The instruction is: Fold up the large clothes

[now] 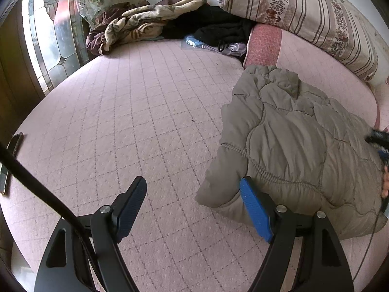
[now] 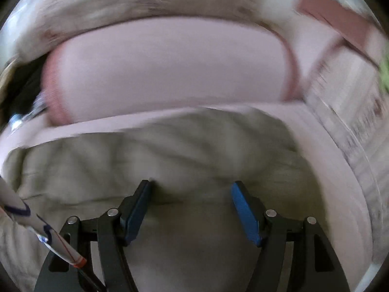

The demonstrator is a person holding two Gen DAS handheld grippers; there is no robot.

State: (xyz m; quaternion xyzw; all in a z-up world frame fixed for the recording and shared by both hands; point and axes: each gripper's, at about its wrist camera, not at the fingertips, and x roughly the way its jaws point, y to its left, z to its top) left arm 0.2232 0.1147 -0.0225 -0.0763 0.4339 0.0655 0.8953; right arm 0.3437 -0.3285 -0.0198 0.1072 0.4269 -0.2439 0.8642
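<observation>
A grey-brown quilted puffer jacket (image 1: 291, 146) lies folded in a bundle on the right part of the pink quilted bed (image 1: 136, 121). My left gripper (image 1: 194, 185) is open and empty over the bed at the jacket's left edge; its right blue pad (image 1: 255, 209) touches the jacket's near corner. In the blurred right wrist view my right gripper (image 2: 190, 185) is open and empty just above the jacket (image 2: 170, 150), its fingertips close to the fabric. Part of the right gripper shows in the left wrist view (image 1: 379, 138) at the far right edge.
A pink pillow (image 1: 265, 43) and a striped floral bolster (image 1: 304, 12) lie at the bed's head. A crumpled brown-beige blanket (image 1: 141, 22), black clothes (image 1: 218, 24) and plastic bags (image 1: 211, 45) lie at the back. A stained-glass window (image 1: 53, 31) is left. A phone (image 1: 9, 160) lies at the left edge.
</observation>
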